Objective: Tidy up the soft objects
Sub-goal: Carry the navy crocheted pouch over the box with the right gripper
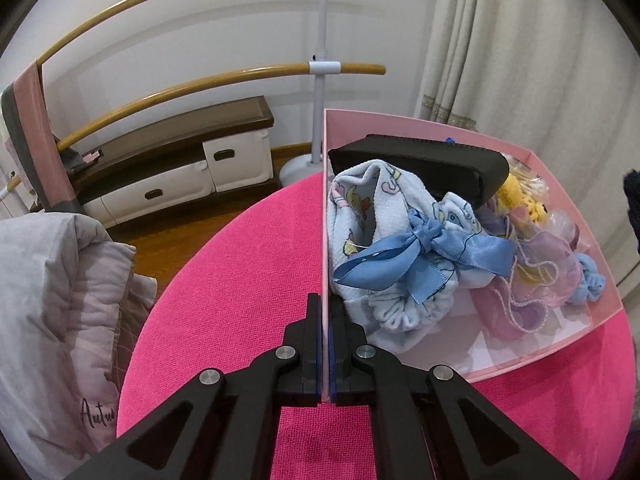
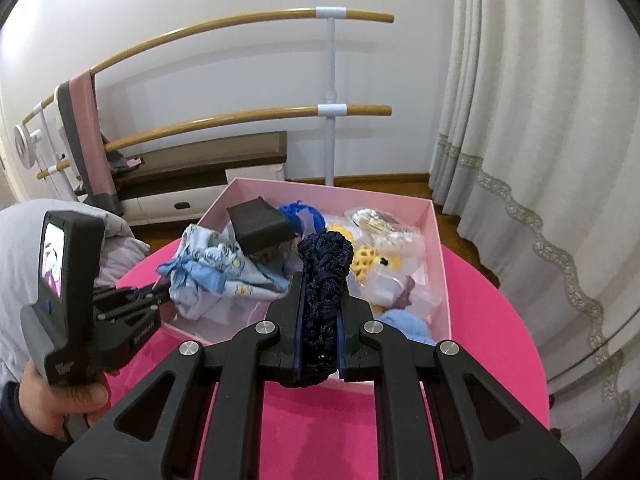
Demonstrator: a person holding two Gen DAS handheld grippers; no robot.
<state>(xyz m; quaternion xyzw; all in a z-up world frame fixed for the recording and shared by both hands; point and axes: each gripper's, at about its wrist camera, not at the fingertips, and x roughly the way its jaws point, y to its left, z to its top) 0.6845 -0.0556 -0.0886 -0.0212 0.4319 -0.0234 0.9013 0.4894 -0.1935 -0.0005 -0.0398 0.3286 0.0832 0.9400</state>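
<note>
A pink box sits on a round table with a pink cloth. My left gripper is shut on the box's left wall. Inside lie a pale blue printed cloth with a blue ribbon bow, a black case, yellow crochet pieces, a lilac organza piece and a light blue scrunchie. My right gripper is shut on a dark navy scrunchie over the box's near edge.
A grey and pink quilt lies left of the table. A ballet barre stand and a low dark cabinet stand behind. Curtains hang at the right.
</note>
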